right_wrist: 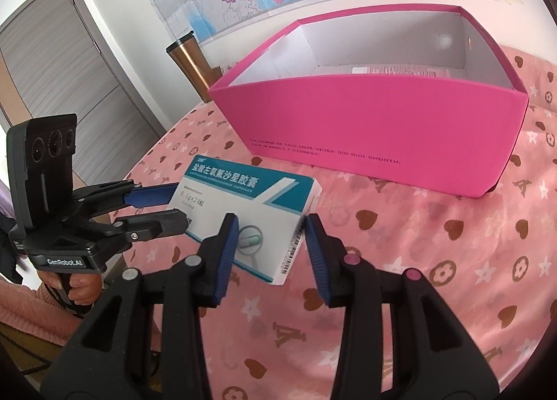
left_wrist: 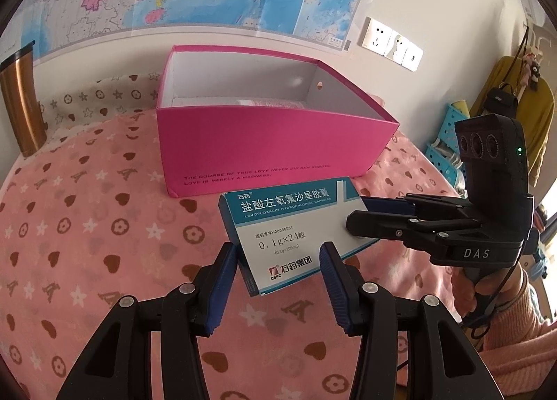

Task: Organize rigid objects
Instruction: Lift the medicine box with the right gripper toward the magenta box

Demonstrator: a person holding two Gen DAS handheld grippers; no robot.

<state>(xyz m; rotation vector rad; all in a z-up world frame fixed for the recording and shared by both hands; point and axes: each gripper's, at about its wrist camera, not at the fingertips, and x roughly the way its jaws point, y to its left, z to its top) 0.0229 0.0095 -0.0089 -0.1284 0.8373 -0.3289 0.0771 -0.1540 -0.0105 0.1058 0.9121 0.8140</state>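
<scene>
Starting at the left: a copper tumbler (left_wrist: 21, 104) stands at the table's (left_wrist: 87, 225) far left edge by the wall, well out of the way.

The left gripper (left_wrist: 276, 271) has its jaws spread about as wide as the near corner of the medicine box (left_wrist: 289, 225). The pads sit right at the cardboard, but I honestly can't tell if they're squeezing or just straddling it.

The medicine box itself is around the middle of the table, just in front of the pink box's (left_wrist: 264, 145) near wall. It's tilted and looks to be off the cloth.

The right gripper (right_wrist: 271, 246) is on the barcode end with a pad against each side, so my guess is this one is doing the holding. It looks like a two-handed steady or a hand-off before the drop.

The pink box is open-topped and sits toward the far edge. Some flat packs (right_wrist: 393, 69) already lie along its back wall, so the front half of the floor looks free. The near wall is tall, so the medicine box has to go up and over that rim. There's plenty of bare cloth to the right.
</scene>
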